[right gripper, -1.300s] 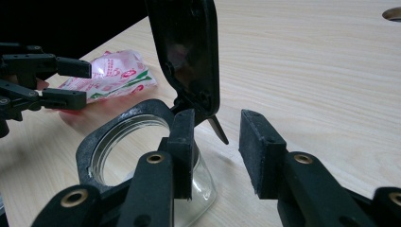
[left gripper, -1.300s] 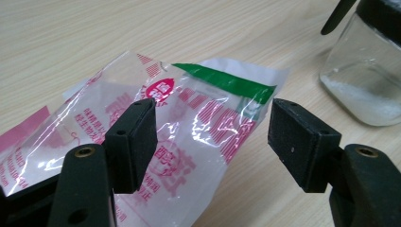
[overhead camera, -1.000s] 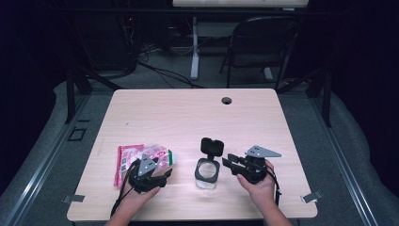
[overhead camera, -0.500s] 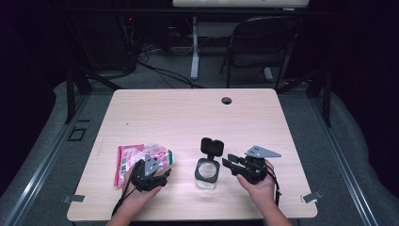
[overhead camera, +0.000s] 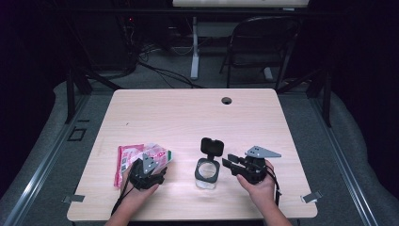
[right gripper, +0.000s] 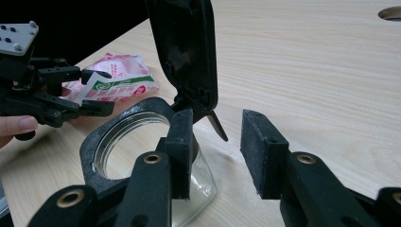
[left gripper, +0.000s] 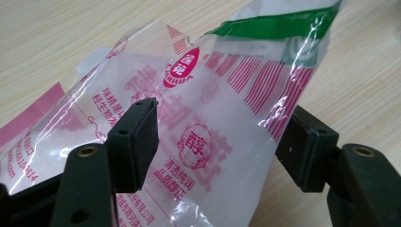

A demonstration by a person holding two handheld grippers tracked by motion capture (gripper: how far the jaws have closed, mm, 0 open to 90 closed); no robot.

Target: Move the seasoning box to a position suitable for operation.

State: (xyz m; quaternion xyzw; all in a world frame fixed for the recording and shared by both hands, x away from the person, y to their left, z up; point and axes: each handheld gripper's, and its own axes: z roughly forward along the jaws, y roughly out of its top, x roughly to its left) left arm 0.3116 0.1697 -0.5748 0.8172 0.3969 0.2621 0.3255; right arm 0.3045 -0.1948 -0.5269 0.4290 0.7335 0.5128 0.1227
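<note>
**Item 1: printed bag** (left gripper: 213, 94). Clear plastic with pink lettering and a green strip along the top edge, filled with something white and granular. Lying at the near left of the surface (overhead camera: 188, 117), partly over a second pink packet (overhead camera: 124, 162). Caught between the pads of the left claw (left gripper: 215, 146), one pad against each flank and the film bulging between them. Judged to be grasped rather than merely straddled. Taken at mid-body, probably to keep the green end free and pointing away for later opening or pouring.

**Item 2: glass jar** (overhead camera: 207, 172). Square and clear, with a black collar. Standing upright near the front edge, between the two hands. Mouth uncovered (seemingly ready to receive the bag's contents).

**Item 3: flip lid** (right gripper: 184, 47). Black, hinged to the collar and swung up to stand behind the mouth, leaving the opening unobstructed.

**Item 4: right claw** (right gripper: 217, 151). Released, with the pads partly apart and only bare wood and the lid's latch tip in the gap. Held just beside the jar on its right, aimed at the hinge side. One pad close against the collar, though contact cannot be told. Likely stationed there to steady the jar or keep the lid back.

**Item 5: left claw** in the high view (overhead camera: 148, 167). Resting over the bag, with the hand behind it at the near edge.
</note>
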